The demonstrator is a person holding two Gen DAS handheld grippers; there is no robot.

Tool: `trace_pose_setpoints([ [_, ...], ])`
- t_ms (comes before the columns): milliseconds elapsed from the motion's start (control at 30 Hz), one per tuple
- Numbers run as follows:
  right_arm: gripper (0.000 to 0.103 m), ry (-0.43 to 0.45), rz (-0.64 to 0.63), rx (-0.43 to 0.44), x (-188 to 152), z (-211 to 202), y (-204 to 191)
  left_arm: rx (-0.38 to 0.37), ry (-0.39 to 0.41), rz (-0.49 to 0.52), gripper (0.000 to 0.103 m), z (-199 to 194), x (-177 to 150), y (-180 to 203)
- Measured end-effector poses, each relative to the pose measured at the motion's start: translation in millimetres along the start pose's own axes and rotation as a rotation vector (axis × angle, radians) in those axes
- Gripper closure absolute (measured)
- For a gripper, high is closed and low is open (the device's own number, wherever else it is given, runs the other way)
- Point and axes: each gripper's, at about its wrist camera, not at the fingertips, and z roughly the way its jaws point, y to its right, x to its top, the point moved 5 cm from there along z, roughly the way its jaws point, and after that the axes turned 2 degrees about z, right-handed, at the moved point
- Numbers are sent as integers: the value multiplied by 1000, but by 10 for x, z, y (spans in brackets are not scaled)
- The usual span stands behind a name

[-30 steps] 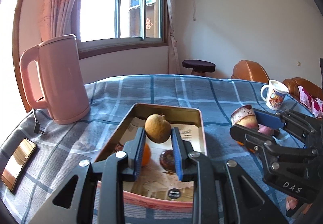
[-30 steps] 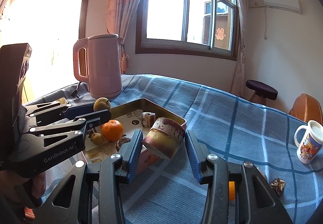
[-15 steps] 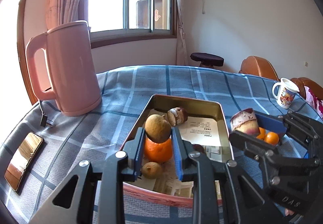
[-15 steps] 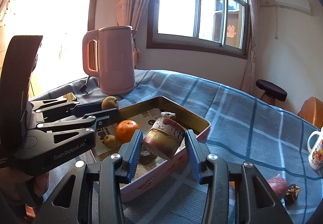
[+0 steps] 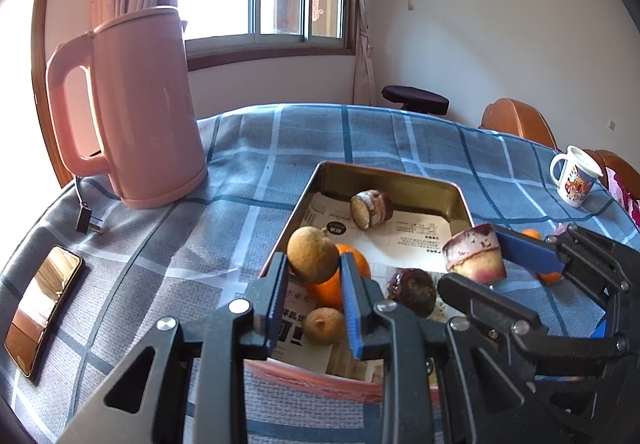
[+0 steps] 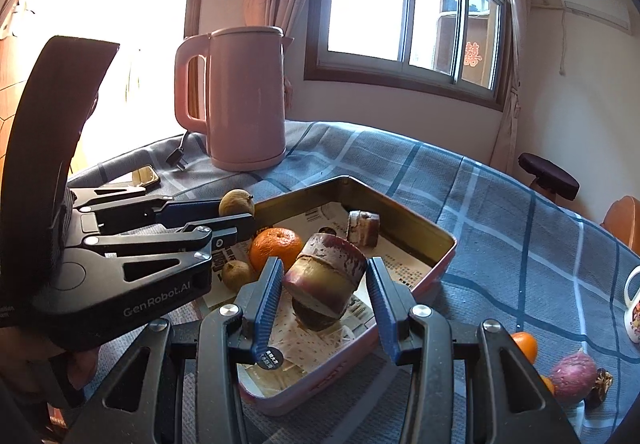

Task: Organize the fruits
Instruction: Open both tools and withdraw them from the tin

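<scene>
My left gripper (image 5: 314,276) is shut on a round brown fruit (image 5: 313,254), held above the near left part of the paper-lined metal tray (image 5: 384,174). My right gripper (image 6: 324,284) is shut on a purple-skinned chunk with a yellowish cut face (image 6: 326,276), held over the tray's (image 6: 400,212) near side. In the tray lie an orange (image 6: 276,248), a small brown fruit (image 6: 238,274), a dark round fruit (image 5: 412,290) and a second cut chunk (image 5: 370,204). The left gripper (image 6: 236,212) also shows at the left of the right wrist view.
A pink kettle (image 5: 132,108) with its plug (image 5: 86,220) stands at the tray's far left, and a phone (image 5: 40,304) lies near the cloth's left edge. A mug (image 5: 574,176) sits at the far right. An orange (image 6: 524,346) and a purple tuber (image 6: 572,370) lie on the cloth.
Both grippers have carried their loads toward the kettle side and slightly lower over the tray. Each grip is unchanged. More of the tray's contents now show below them.
</scene>
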Motion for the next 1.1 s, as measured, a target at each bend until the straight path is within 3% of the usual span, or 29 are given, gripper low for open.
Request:
trace_pose_setpoints([
  [1100,57,-117,19,11,-99,204,-27,-21,-78,8,75,171,-74,33],
])
